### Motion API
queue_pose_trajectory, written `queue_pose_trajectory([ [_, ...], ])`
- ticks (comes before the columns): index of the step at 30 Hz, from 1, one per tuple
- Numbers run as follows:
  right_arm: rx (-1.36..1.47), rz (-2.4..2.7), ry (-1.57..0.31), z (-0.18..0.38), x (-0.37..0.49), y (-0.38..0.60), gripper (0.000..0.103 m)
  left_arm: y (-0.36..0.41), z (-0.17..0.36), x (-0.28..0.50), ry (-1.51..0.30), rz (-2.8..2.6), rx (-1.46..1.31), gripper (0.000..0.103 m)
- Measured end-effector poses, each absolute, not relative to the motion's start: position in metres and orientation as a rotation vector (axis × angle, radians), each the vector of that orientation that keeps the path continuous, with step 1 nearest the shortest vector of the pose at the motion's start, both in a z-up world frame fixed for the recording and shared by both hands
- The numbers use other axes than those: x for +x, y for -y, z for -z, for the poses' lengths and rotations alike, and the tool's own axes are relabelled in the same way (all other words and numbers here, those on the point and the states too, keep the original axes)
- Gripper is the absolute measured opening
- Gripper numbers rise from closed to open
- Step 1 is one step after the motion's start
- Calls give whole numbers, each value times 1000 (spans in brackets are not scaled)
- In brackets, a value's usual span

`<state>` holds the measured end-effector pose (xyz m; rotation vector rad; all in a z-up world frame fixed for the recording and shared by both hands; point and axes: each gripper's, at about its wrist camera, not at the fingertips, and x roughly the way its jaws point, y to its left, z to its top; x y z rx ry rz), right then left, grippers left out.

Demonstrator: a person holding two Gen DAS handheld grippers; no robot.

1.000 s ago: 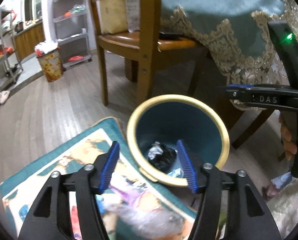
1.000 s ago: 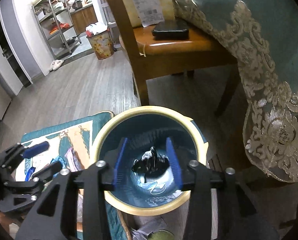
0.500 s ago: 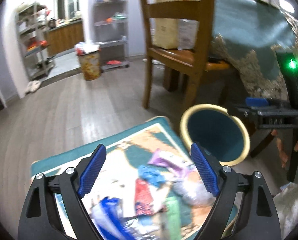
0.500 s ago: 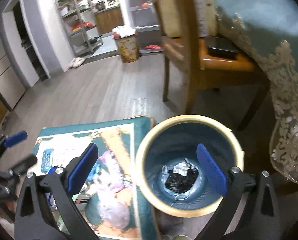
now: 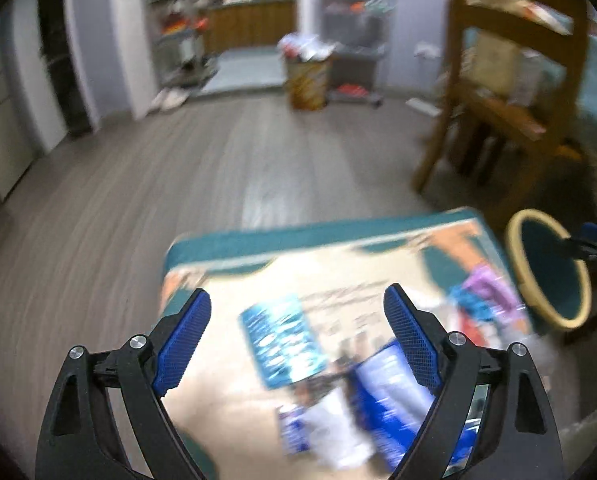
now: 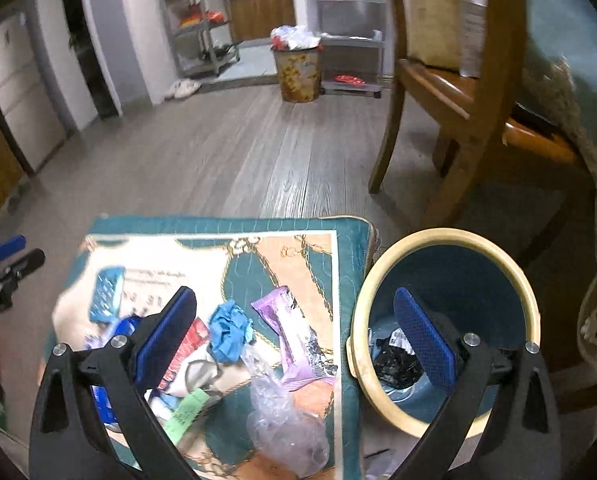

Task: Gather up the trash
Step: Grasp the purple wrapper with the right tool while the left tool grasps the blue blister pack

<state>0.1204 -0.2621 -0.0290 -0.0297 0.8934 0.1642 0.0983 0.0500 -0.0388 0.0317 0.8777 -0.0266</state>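
Several pieces of trash lie on a patterned mat (image 6: 282, 226): a purple wrapper (image 6: 294, 338), a crumpled blue piece (image 6: 229, 330), a clear plastic bag (image 6: 284, 426), a light blue wrapper (image 6: 107, 292). A teal bin with a cream rim (image 6: 444, 236) stands right of the mat with black trash (image 6: 394, 362) inside. My right gripper (image 6: 294, 338) is open and empty above the mat's right side. My left gripper (image 5: 298, 342) is open and empty above the mat's left side, over a blue wrapper (image 5: 280, 340); that view is blurred.
A wooden chair (image 6: 446, 92) stands behind the bin, next to a table with a lace-edged teal cloth (image 6: 574, 64). A full patterned waste basket (image 6: 298, 68) and metal shelves (image 6: 202, 20) stand at the far side of the wood floor.
Both grippers swung left, away from the bin and over the mat. The left one moved furthest, and the bin now sits at its right edge.
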Motion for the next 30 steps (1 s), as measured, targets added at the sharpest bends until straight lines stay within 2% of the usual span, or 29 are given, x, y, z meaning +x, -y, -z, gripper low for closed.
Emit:
queue_pose_trajectory([
  [6,-93,-166,-902,45,135,262,97,-85,65,104,-936,-47,-50,88],
  [13,-207,-194,-990,83,148,249,97,-81,95,123,-1026,-69,-96,88],
  [15,-239,-215,-1032,94,150,245,92,-77,105,126,-1053,-64,-86,88],
  [20,-220,-275,-1137,118,154,241,68,-69,138,138,-1138,-58,-46,88],
  [22,-218,-283,-1160,124,155,239,63,-69,148,143,-1167,-60,-60,88],
  [26,-198,-295,-1198,135,158,239,63,-69,159,151,-1190,-58,-98,88],
  [30,-180,-290,-1239,147,160,241,57,-66,168,155,-1212,-64,-88,88],
])
